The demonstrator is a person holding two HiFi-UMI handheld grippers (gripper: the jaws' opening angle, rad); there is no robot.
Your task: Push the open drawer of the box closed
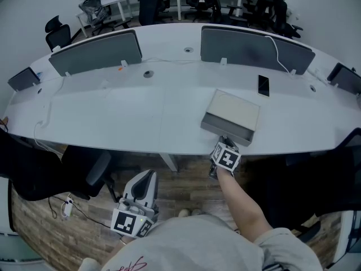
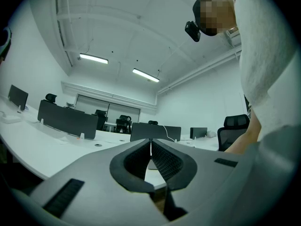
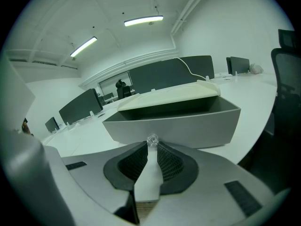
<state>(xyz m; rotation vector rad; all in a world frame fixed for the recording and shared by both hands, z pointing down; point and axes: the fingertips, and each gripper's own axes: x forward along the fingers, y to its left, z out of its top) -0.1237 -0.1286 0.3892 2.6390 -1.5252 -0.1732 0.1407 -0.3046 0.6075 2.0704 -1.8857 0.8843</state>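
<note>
A grey box point(image 1: 232, 110) with a cream top lies near the front edge of the white table point(image 1: 113, 112). Its drawer point(image 1: 225, 130) stands pulled out toward me. In the right gripper view the drawer's grey front point(image 3: 174, 126) fills the middle, with the empty inside showing under the cream top point(image 3: 169, 95). My right gripper point(image 1: 224, 141) point(image 3: 152, 144) is at the drawer front, its jaws closed on the small clear knob point(image 3: 152, 140). My left gripper point(image 1: 146, 176) point(image 2: 150, 141) hangs below the table's edge, shut and empty, far from the box.
A black phone point(image 1: 263, 85) lies behind the box. Grey divider screens point(image 1: 96, 51) point(image 1: 254, 47) stand along the back of the table. Black office chairs are tucked at the table's left point(image 1: 34, 168) and right point(image 3: 288, 79). Wooden floor point(image 1: 186, 191) shows below.
</note>
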